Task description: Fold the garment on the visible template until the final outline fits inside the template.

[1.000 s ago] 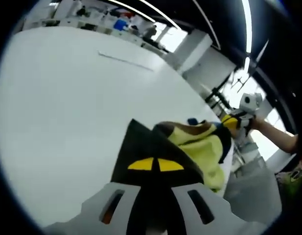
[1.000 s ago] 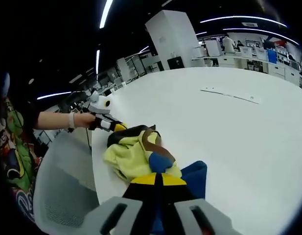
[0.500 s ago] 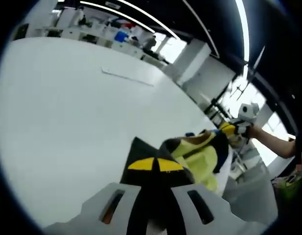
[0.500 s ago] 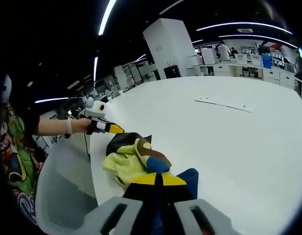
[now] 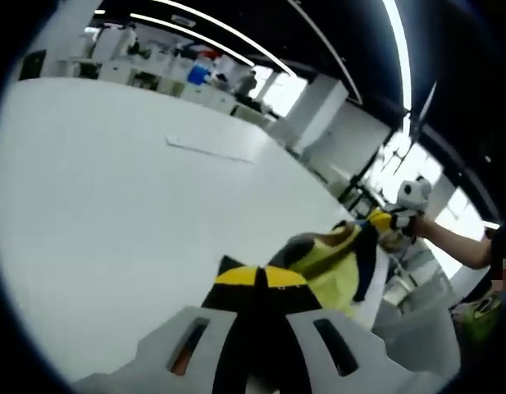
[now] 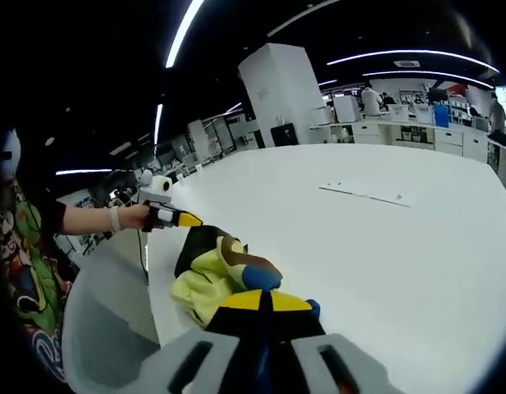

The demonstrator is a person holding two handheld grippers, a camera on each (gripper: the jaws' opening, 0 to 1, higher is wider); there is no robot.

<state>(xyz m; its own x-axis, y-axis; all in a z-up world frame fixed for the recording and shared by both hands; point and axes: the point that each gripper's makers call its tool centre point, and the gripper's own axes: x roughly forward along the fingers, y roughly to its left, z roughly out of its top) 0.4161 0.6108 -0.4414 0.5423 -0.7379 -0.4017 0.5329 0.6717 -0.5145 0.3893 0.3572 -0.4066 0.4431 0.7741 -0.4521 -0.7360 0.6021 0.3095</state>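
Observation:
A crumpled garment (image 6: 210,271) in yellow-green, black, brown and blue lies bunched near the white table's (image 6: 384,254) edge. My right gripper (image 6: 265,301) is shut on its blue part at the bottom of the right gripper view. In the left gripper view, my left gripper (image 5: 261,277) is shut on black fabric of the same garment (image 5: 330,256). Each gripper shows in the other's view, held by a hand: the left gripper (image 6: 175,217) and the right gripper (image 5: 390,220). A thin pale line (image 6: 363,195) marks the tabletop farther out, the same line (image 5: 207,150) in the left gripper view.
A grey chair (image 6: 105,328) stands against the table's edge by the garment, next to the person's patterned clothing (image 6: 23,271). Desks, shelves and a white pillar (image 6: 285,90) stand beyond the table's far side.
The garment looks smaller and more drawn out between the two grippers. Less black fabric shows at the left jaws and less blue at the right jaws. Both cameras have shifted slightly.

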